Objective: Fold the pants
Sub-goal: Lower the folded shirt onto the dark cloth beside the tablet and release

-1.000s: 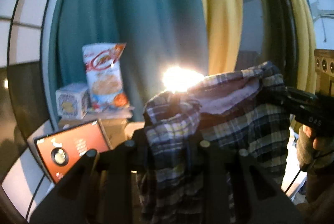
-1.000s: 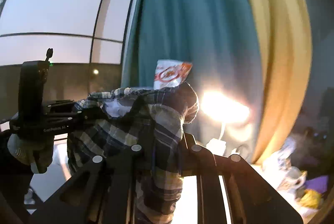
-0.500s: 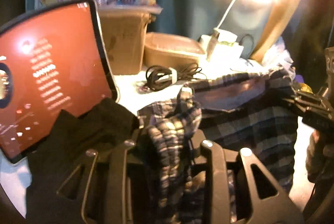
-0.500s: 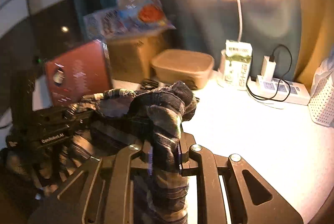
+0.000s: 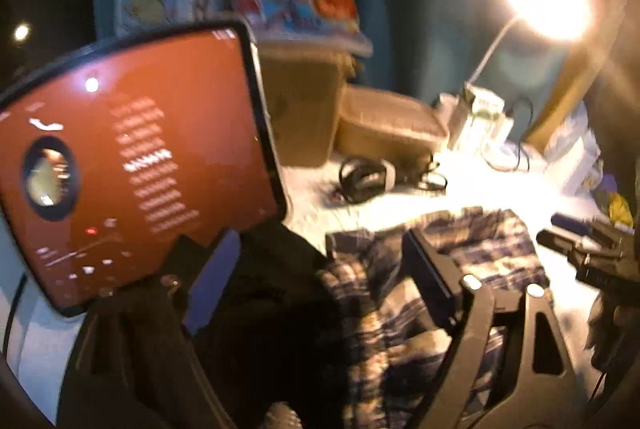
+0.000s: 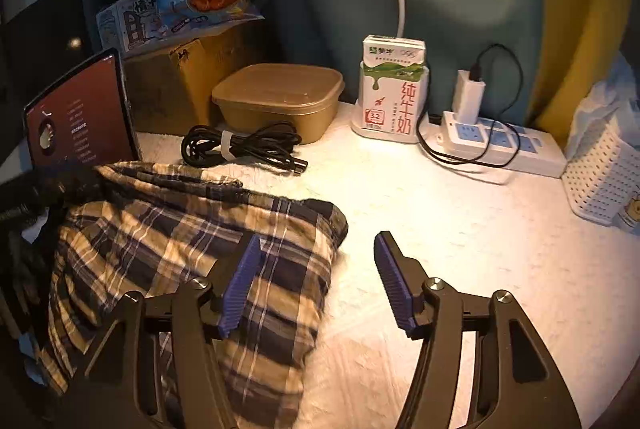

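Right wrist view: the navy-and-cream plaid cotton pants [image 6: 192,249] are seen lying in a rumpled, doubled heap on the white textured counter [image 6: 460,249], filling the lower left of the frame. The right gripper [image 6: 316,281] is seen with its jaws opening; nothing is held between them, though the left purple pad hangs over the cloth's right edge. In the left wrist view the left gripper [image 5: 320,289] is likewise seen with jaws opening, and the plaid cloth and a black garment [image 5: 260,309] lie under the gap without being pinched; blur makes finer contact hard to judge.

The fold is judged unfinished: the upper edge is bunched and the layers are not squared.

Several risks are suggested. A pad could snag a loose fold as the jaws are drawn away, so that the top layer is dragged open. The coiled black cable [image 6: 240,147], just beyond the upper hem, could be caught if the cloth is pushed toward the top of the frame. The upright red-screened tablet [image 6: 80,109], close to the upper left corner of the pants, could be knocked over by a wide sweep on that side.
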Tool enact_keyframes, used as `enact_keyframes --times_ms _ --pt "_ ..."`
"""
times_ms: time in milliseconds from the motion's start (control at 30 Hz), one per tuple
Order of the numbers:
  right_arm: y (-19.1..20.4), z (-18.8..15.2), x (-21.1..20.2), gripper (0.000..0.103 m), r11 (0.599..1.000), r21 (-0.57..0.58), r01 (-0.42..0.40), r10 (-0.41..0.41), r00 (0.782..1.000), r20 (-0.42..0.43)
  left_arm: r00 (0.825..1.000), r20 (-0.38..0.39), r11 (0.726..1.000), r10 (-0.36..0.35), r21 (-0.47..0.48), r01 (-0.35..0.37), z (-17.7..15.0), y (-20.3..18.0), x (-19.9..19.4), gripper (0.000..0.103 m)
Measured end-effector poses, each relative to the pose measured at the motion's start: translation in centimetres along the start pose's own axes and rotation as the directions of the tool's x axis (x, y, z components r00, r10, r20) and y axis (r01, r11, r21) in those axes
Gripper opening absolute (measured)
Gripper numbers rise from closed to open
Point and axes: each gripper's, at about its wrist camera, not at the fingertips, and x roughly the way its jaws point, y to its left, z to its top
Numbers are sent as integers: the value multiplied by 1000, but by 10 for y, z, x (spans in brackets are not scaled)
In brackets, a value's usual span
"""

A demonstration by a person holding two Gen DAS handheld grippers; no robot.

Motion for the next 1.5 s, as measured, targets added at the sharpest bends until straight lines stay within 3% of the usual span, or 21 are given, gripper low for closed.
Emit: enact_keyframes --times_ms 267,533,700,767,867,967,1133,1300,1500 --pt "-13 -30 -49 64 1000 10 30 -30 999 24 997 6 997 -77 15 77 -33 -40 -52 88" --pt "-36 -69 -106 64 995 49 87 -89 995 51 986 -20 986 -164 36 164 -74 -92 -77 88" --pt "-50 -97 -147 64 989 85 118 -125 989 83 975 19 975 -222 38 221 -92 -120 -105 88" --pt "-52 -106 -164 64 987 97 128 -138 985 102 971 42 970 -234 81 230 -97 -134 -121 88" --pt "-52 -119 -190 64 983 106 148 -161 978 130 973 93 969 -210 155 195 -101 -152 -141 88" --pt "-50 -130 -219 64 983 111 145 -162 972 168 966 139 968 -216 161 194 -101 -164 -162 88" --pt "-40 -140 -276 64 973 104 207 -228 937 264 940 213 960 -264 151 236 -99 -174 -201 88" --pt "-34 -143 -321 64 965 108 237 -260 903 342 896 324 948 -305 192 254 -99 -179 -248 88" --pt "-27 -146 -357 64 955 121 269 -295 868 399 880 424 969 -215 205 138 -96 -180 -282 88"
